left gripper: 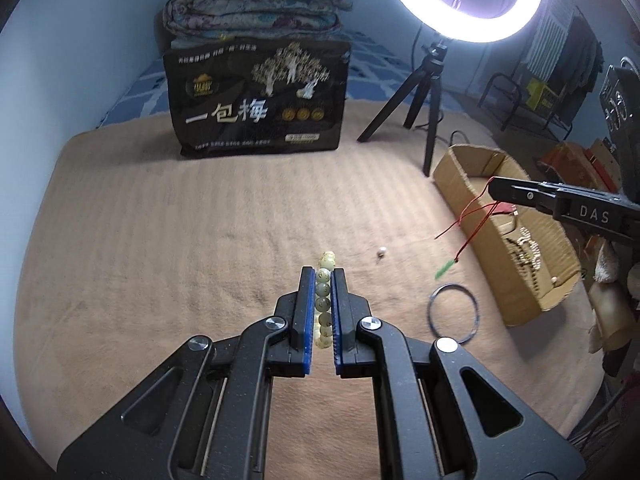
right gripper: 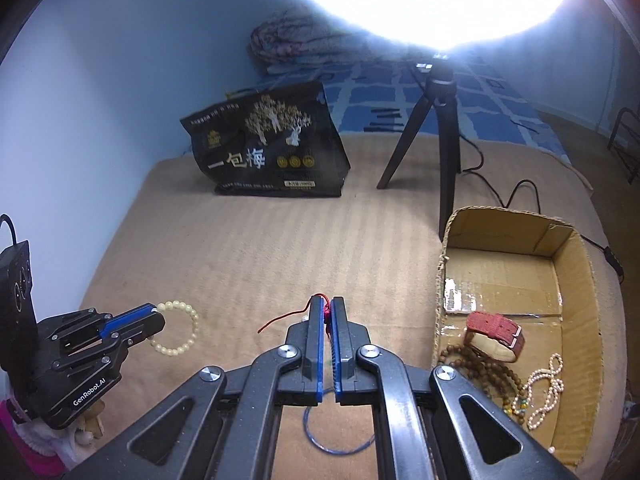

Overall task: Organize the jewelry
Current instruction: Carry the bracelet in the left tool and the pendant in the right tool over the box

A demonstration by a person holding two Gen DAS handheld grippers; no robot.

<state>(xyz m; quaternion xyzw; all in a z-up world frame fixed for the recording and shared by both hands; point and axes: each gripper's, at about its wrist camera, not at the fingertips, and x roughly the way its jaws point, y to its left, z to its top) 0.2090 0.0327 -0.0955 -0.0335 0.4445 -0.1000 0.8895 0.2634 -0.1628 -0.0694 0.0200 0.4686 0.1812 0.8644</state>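
Red cord necklace: we see the red cord necklace (right gripper: 326,312) pinched in the fingers of our right gripper (right gripper: 326,308); its loose strands trail down and to the left in the left wrist view, ending in a small green pendant (left gripper: 442,271) that hangs free above the bed.
Bead bracelet: the pale bead bracelet (right gripper: 180,330) is clamped between the fingers of our left gripper (left gripper: 324,276), its beads lined up along the finger axis and the loop hanging off the tips, clear of the blanket.
Cardboard box: the cardboard box (right gripper: 448,280) lies to the right of both grippers, its long axis running away from us; it already holds a red-strap watch (right gripper: 496,336), a brown bead string (right gripper: 480,372) and a pearl strand (right gripper: 546,392).
Nearer hand: we judge the right gripper nearer the box, just beside its left wall, so the necklace should go in first with a move to the right.
Left behind: a thin blue bangle (left gripper: 453,313) and a tiny white bead (left gripper: 381,252) lie on the tan blanket (left gripper: 160,240).
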